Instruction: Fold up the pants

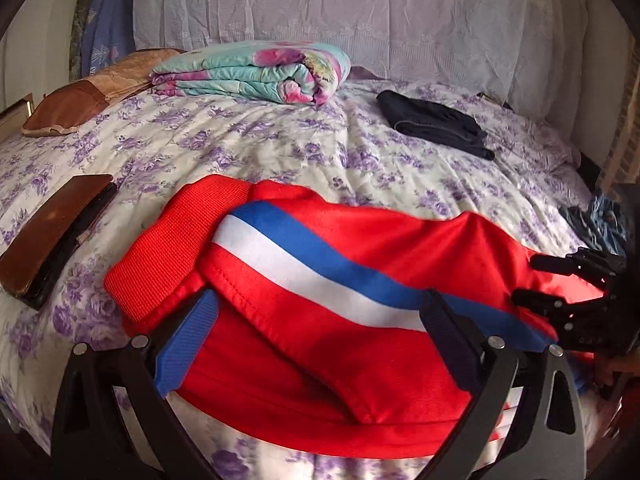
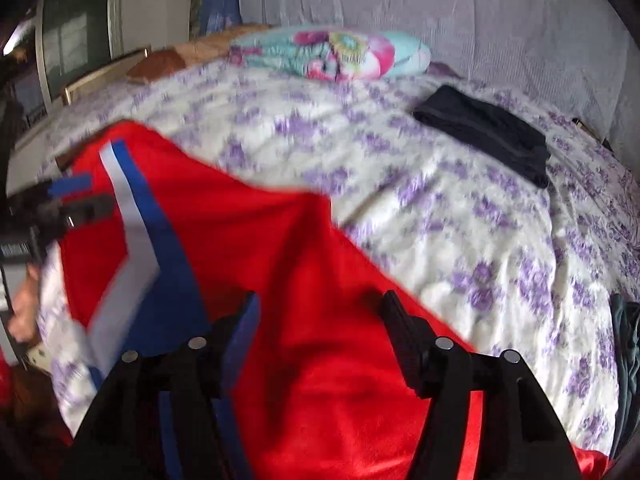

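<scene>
Red pants (image 1: 320, 320), soft, light, slippery, bunched on bed (image 1: 240, 148): I judged ribbed waistband best hold; left tool (image 1: 320, 320) and right tool (image 2: 320, 316) gaped, gripping nothing.

No readable text, labels or numbers anywhere (right view perhaps too blurred)

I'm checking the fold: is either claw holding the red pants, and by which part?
Neither, it seems. The left claw stands open over the red pants near the waistband; the right claw is open above plain red fabric.
</scene>
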Demonstrator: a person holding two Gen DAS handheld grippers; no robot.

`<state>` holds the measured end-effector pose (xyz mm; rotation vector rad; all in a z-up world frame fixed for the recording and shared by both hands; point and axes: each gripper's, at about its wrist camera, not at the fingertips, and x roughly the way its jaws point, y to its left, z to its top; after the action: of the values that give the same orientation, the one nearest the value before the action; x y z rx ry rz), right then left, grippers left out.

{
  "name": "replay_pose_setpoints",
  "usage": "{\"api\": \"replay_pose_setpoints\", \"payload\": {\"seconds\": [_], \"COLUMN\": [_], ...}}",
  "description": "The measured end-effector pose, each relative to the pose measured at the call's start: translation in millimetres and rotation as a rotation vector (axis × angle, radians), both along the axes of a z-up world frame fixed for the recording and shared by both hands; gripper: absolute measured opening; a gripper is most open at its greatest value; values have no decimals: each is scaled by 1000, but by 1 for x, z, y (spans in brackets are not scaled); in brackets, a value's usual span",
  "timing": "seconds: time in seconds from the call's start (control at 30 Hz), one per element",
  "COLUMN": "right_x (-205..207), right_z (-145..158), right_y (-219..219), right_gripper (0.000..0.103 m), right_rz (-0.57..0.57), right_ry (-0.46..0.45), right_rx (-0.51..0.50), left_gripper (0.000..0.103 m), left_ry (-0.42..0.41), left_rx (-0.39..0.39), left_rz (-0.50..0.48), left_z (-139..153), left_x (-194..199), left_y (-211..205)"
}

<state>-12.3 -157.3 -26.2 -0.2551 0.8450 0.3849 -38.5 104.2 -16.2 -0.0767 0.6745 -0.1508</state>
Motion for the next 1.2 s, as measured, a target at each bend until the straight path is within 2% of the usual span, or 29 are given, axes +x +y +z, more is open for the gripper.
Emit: {"api": "replay_pose_setpoints", "payload": {"seconds": [0.07,0.13,0.2,0.27,0.33,0.37,0.4,0.43,0.47,0.57,0.7,0.77,0.83,0.9,0.97,1.03,1.13,1.2], "right_x": [-8,-32,-58,-75,-78,-81,-87,-92,-99,-133,-183,-202,-211,-210,-199,-184,-172,-172], "right_z": [14,34,40,29,-2,-9,-4,4,12,29,26,15,2,-10,-14,-12,-13,-11], "right_y": [-16,-37,-49,-55,-58,-64,-71,-80,-92,-138,-218,-254,-285,-303,-308,-308,-312,-310], "right_gripper": [68,70,77,88,92,93,93,93,93,93,93,93,93,93,93,95,95,85], "right_rz": [-75,-96,-81,-78,-96,-98,-116,-148,-176,-272,-532,-648,-738,-762,-775,-787,-820,-837], "right_ry": [-19,-89,-98,-82,8,3,-5,-4,-15,-53,-58,-28,4,33,50,53,15,-42], "right_rx": [60,166,190,160,78,101,148,202,275,464,623,699,773,880,893,864,849,814], "left_gripper": [98,98,98,98,98,98,99,99,99,99,99,99,99,99,99,99,99,98], "left_ry": [-12,-31,-85,-138,-113,-78,-12,5,-28,-7,-41,-62,-73,-73,-72,-78,-89,-99], "left_rx": [83,164,164,129,198,238,254,231,198,103,38,73,166,178,144,124,113,104], "left_rz": [12,57,28,-41,-49,-44,-45,-39,-32,-27,-17,1,2,2,-8,-21,-27,-30], "left_z": [-3,1,13,22,15,4,-14,-27,-22,-16,-16,-23,-25,-25,-24,-24,-25,-26], "left_x": [-4,-17,-37,-52,-48,-39,-25,-18,-25,-31,-37,-35,-36,-36,-36,-38,-43,-46], "left_y": [-7,-18,-28,-39,-55,-63,-67,-65,-61,-49,-45,-51,-63,-64,-59,-56,-54,-53]}}
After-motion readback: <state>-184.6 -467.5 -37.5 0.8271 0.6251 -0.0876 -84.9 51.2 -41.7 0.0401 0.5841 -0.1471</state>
